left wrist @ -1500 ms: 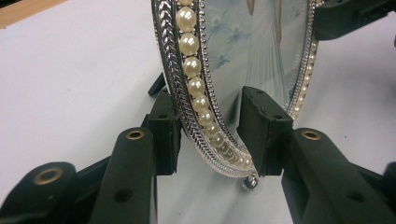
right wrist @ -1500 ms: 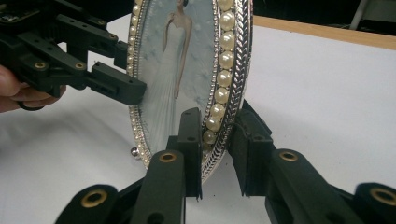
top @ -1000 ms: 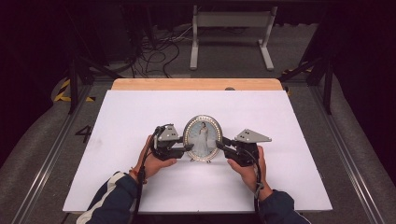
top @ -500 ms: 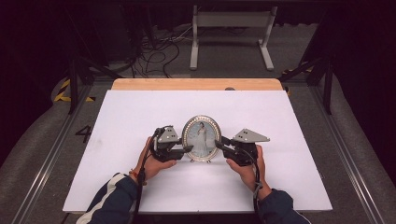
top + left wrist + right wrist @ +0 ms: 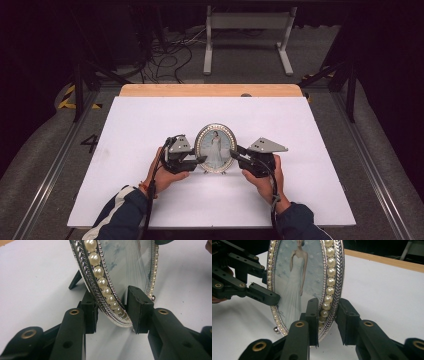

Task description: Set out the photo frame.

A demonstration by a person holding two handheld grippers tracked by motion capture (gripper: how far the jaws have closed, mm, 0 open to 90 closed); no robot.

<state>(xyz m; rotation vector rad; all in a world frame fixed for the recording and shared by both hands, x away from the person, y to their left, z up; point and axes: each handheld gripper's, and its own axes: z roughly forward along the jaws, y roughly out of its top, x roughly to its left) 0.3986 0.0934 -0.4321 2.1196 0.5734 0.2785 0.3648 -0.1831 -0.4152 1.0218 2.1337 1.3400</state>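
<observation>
An oval picture frame (image 5: 216, 147) with a pearl and silver rim stands upright at the middle of the white table (image 5: 140, 120); it holds a photo of a person in a white dress (image 5: 295, 287). My left gripper (image 5: 202, 160) is shut on the frame's lower left rim (image 5: 105, 290), with one pad behind it and one on the glass side. My right gripper (image 5: 234, 155) is shut on the lower right rim (image 5: 329, 297), its pads on either side. The left gripper (image 5: 268, 286) also shows across the frame in the right gripper view. The frame's black back stand (image 5: 75, 280) rests on the table.
A wooden strip (image 5: 210, 90) runs along the table's far edge. Beyond it lie floor cables (image 5: 170, 50) and a white metal stand (image 5: 247, 30). Metal rails (image 5: 370, 165) flank the table. Both of the person's hands and dark sleeves (image 5: 120, 212) come in from the near edge.
</observation>
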